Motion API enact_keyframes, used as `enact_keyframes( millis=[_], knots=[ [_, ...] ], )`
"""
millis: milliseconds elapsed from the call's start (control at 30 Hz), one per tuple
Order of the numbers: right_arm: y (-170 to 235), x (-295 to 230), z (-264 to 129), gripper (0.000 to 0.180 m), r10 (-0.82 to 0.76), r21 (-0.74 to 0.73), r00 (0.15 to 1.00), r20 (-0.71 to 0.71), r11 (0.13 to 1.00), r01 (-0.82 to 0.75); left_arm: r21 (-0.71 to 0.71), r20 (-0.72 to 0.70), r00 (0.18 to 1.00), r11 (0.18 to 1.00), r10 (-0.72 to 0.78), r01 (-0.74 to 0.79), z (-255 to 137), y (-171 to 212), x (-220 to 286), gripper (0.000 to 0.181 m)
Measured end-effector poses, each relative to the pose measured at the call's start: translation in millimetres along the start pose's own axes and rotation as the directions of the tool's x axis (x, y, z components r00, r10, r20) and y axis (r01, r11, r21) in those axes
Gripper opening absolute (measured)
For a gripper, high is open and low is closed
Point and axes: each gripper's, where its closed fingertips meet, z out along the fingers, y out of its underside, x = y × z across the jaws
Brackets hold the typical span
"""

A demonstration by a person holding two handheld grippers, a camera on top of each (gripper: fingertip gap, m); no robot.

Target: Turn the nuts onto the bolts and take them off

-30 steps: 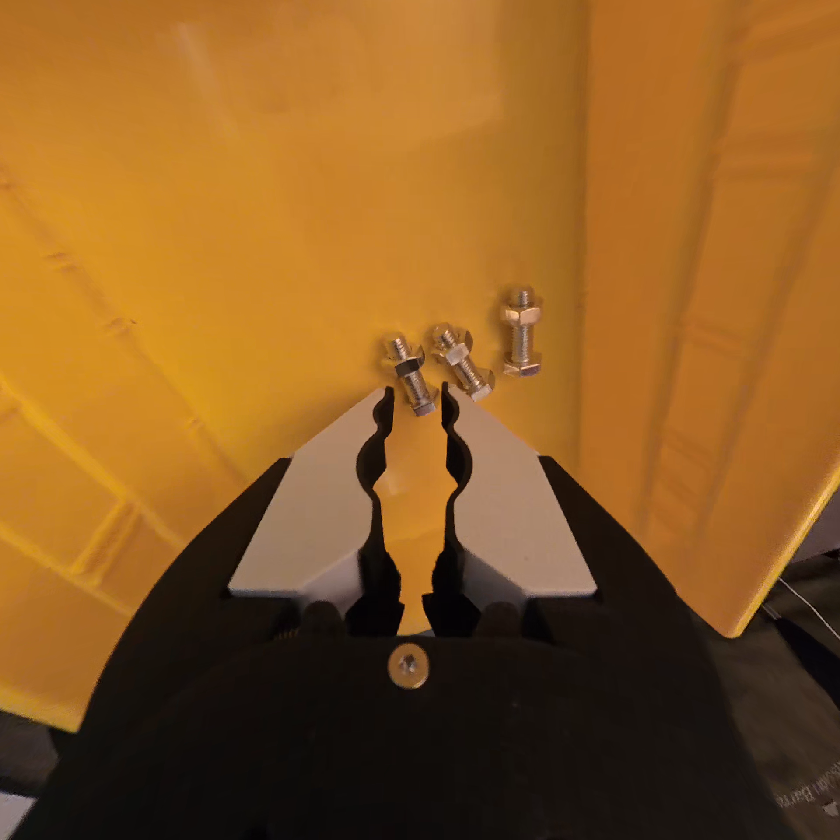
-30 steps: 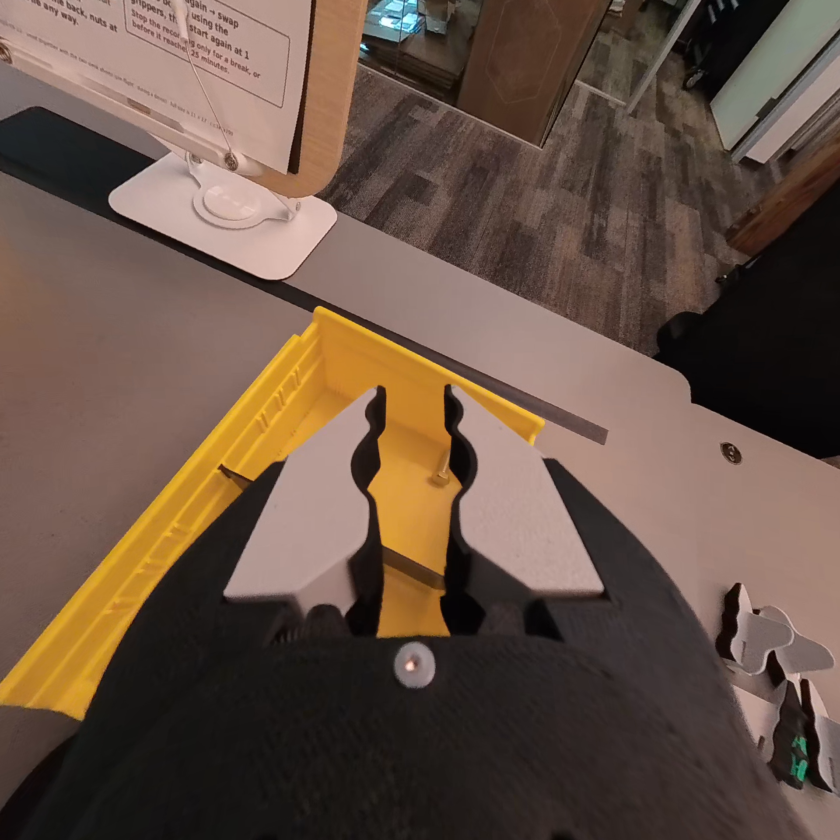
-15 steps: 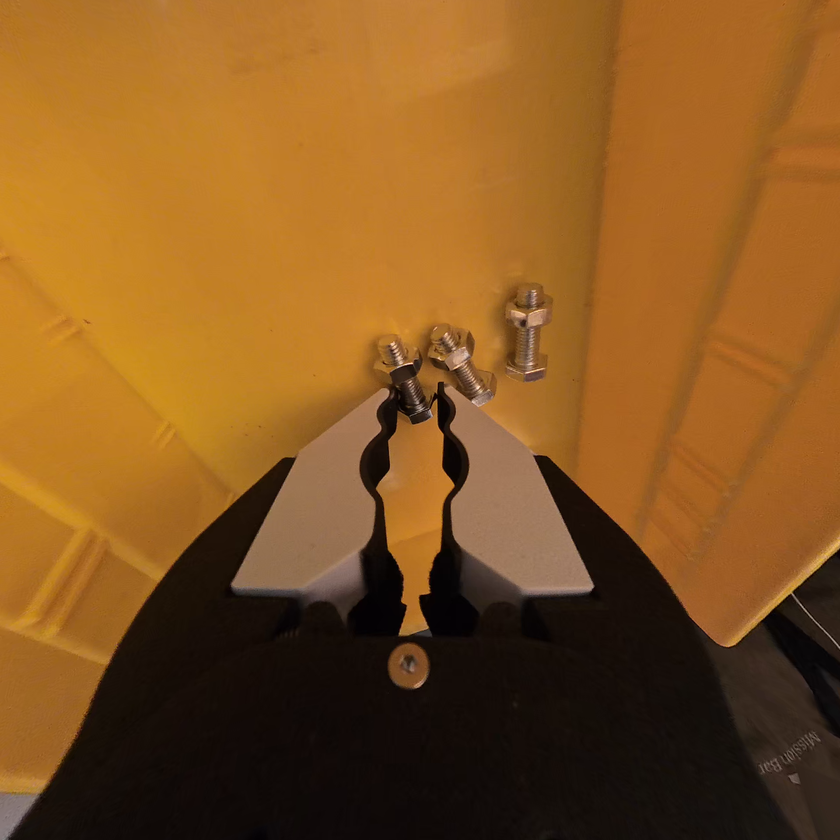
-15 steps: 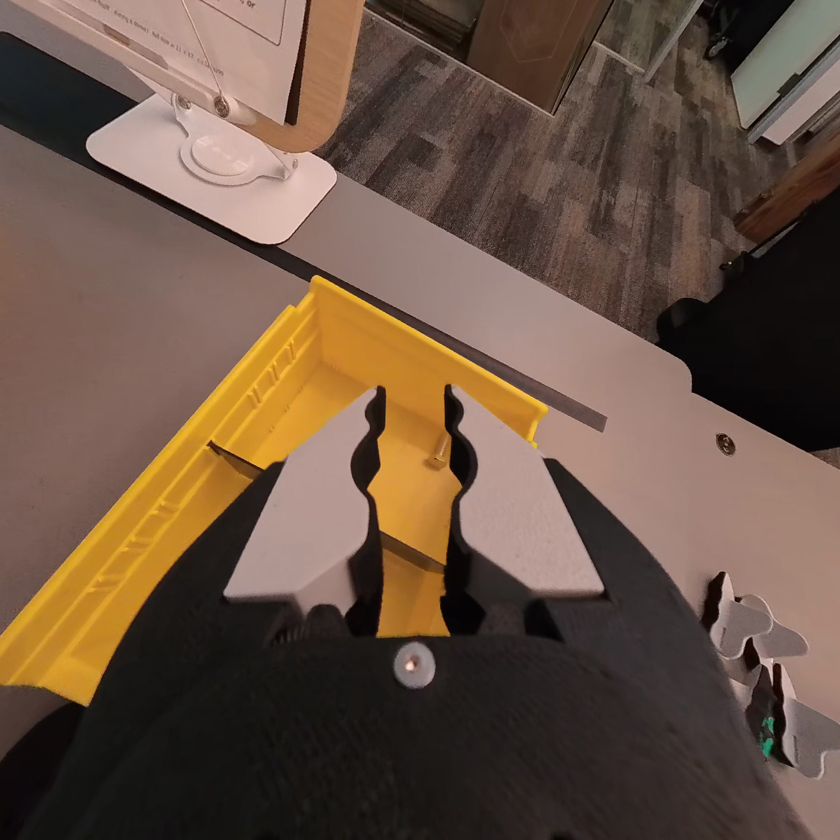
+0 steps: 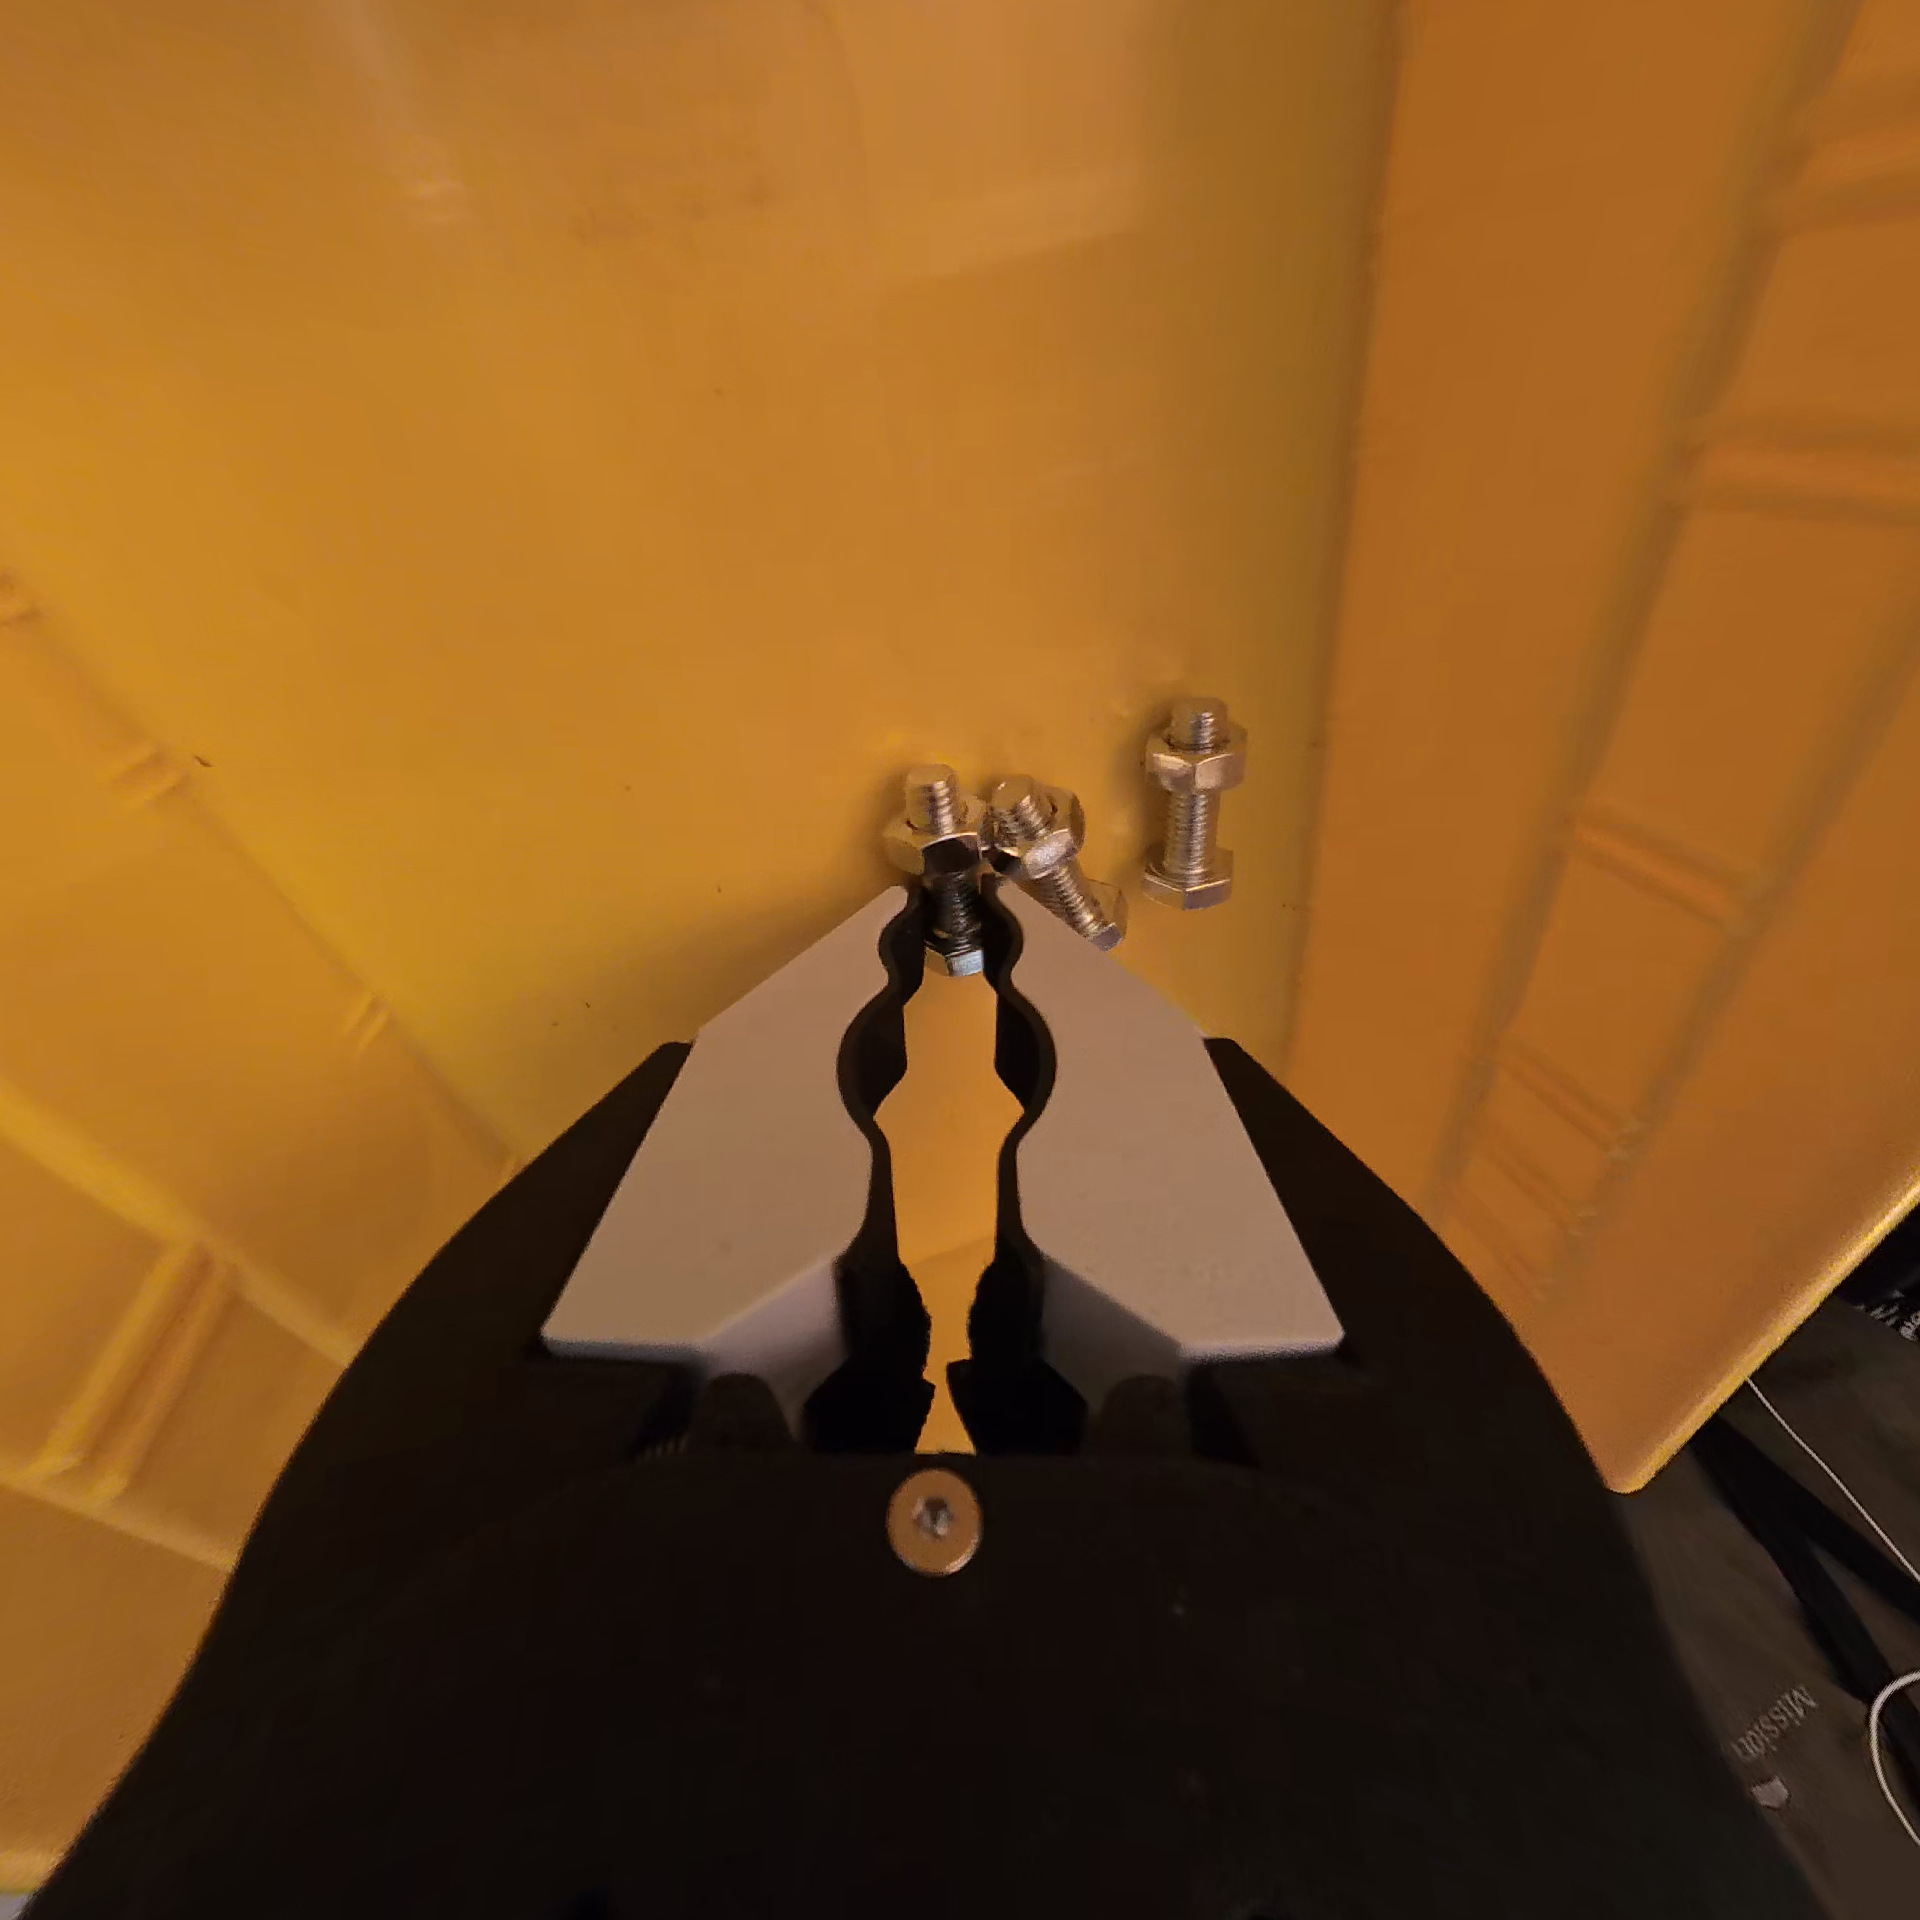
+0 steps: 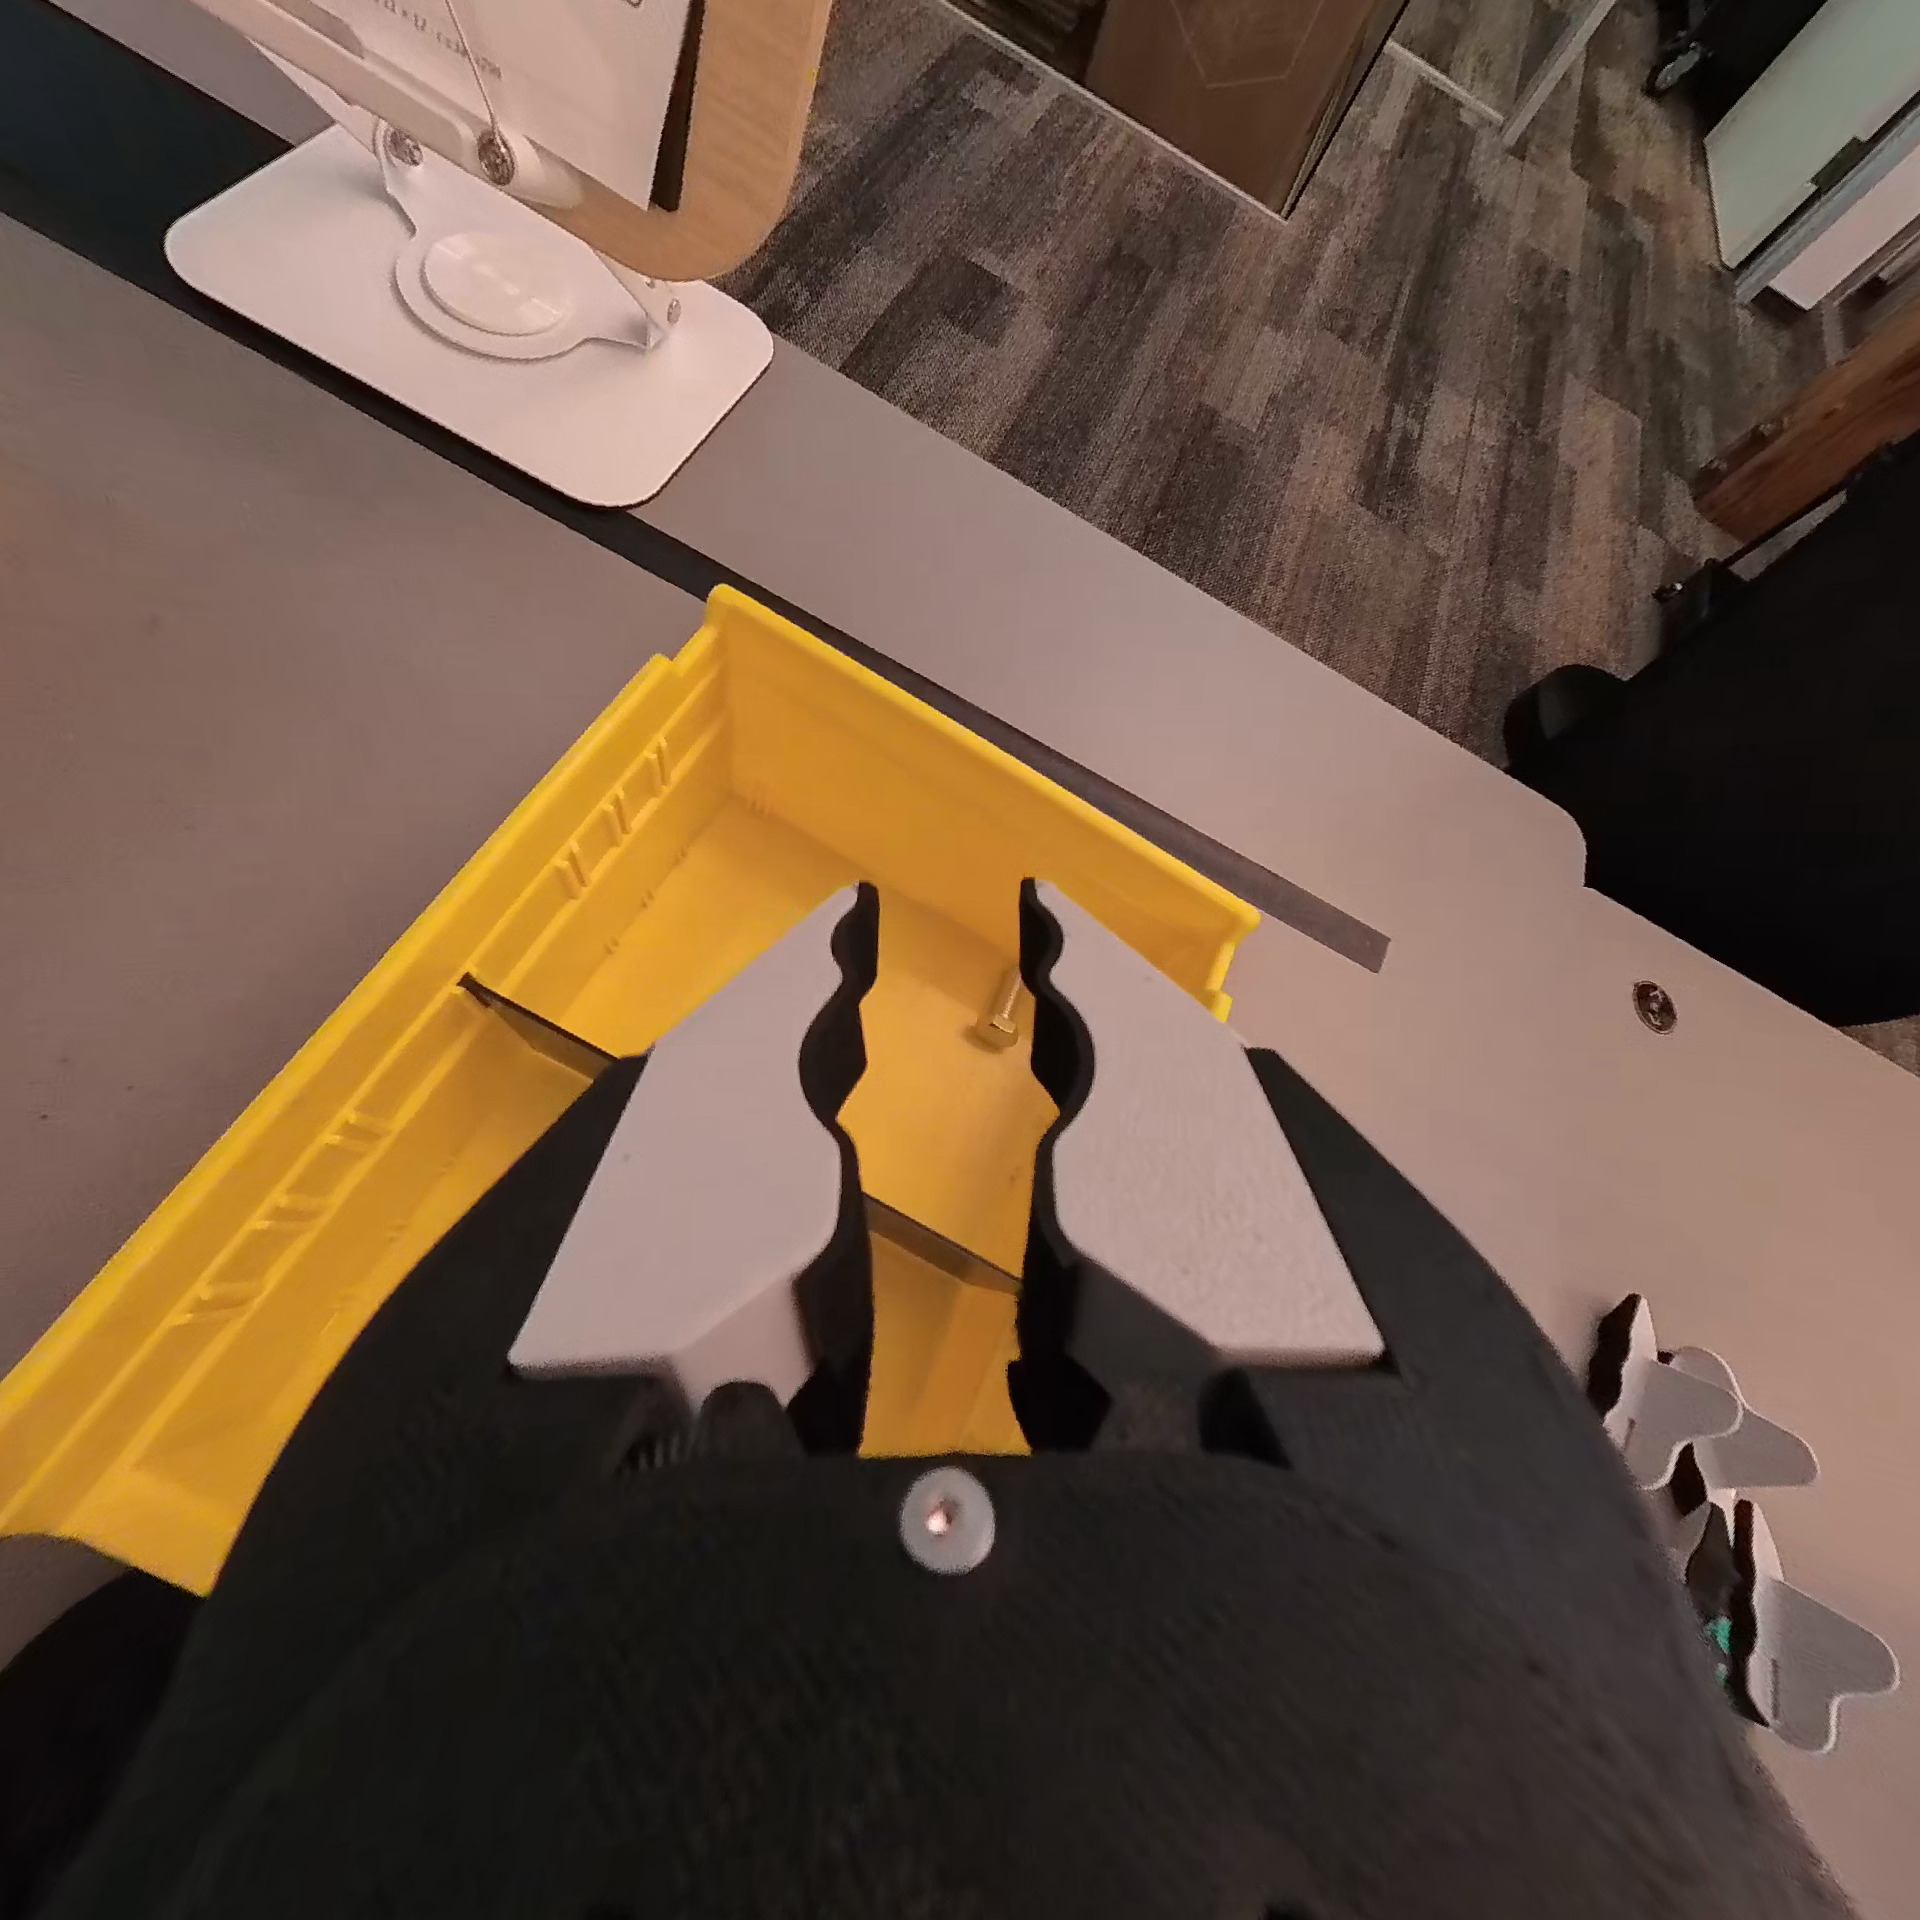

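Observation:
In the left wrist view, three silver bolts with nuts on them lie on the floor of a yellow bin [image 5: 623, 468]. My left gripper [image 5: 951, 899] is shut on the left bolt [image 5: 951, 914], which stands in line with the fingers, its nut [image 5: 928, 831] just past the tips. The middle bolt [image 5: 1055, 868] touches it. The right bolt [image 5: 1190, 821] lies apart. In the right wrist view, my right gripper [image 6: 940, 894] is open and empty above a yellow bin [image 6: 582, 862]. A lone bolt [image 6: 1000, 1020] lies on that bin's floor beside the right finger.
The yellow bin's side wall [image 5: 1610, 675] rises close on the right of the bolts. A dark divider [image 6: 530, 1034] crosses the other bin. A white stand base [image 6: 468, 312] sits at the grey table's far edge. Spare gripper fingers [image 6: 1704, 1423] lie at the right. About 60 cm separates my left fingertips from my right. Both grippers' tips are roughly 40 cm from the white stand base [image 6: 468, 312].
My left gripper moved forward and closed on the left bolt, which turned into line with the fingers. My right gripper drifted over its bin and stayed open.

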Motion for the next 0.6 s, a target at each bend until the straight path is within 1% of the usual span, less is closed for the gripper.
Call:
enact_keyframes(
  millis=[167,233,333,433,500,533,567,600],
  knots=[
    [1,-1,2,0.027,-0.023,-0.014,1.000,-0.007,1.000,0.023,-0.012,0.022,0.999,0.999,0.039,-0.038,-2,3,-3,0.008],
    [0,-1,0,0.027,-0.028,-0.010,1.000,-0.015,1.000,0.028,0.010,0.035,0.998,0.999,0.051,-0.051,-8,3,-3,0.008],
    [-7,-2,-8,0.027,-0.037,0.020,0.999,-0.033,0.999,0.038,0.104,0.045,0.997,0.992,0.062,-0.067,-30,-1,1,0.007],
    [-23,-6,-17,0.027,-0.049,0.099,0.997,-0.053,0.994,0.054,0.277,0.041,0.992,0.952,0.121,-0.128,-69,-10,21,0.007],
    [-46,-15,-27,0.027,-0.057,0.208,0.997,-0.057,0.976,0.068,0.434,0.030,0.973,0.874,0.230,-0.220,-102,-19,53,0.008],
    [-62,-26,-29,0.028,-0.055,0.289,0.998,-0.036,0.955,0.063,0.518,0.030,0.952,0.810,0.303,-0.274,-120,-22,74,0.008],
    [-79,-41,-39,0.031,-0.055,0.387,0.998,0.018,0.921,0.044,0.600,0.038,0.924,0.730,0.381,-0.326,-139,-25,98,0.008],
    [-98,-60,-53,0.038,-0.057,0.493,0.993,0.103,0.870,-0.001,0.678,0.055,0.886,0.634,0.461,-0.372,-157,-27,125,0.008]
  ],
)
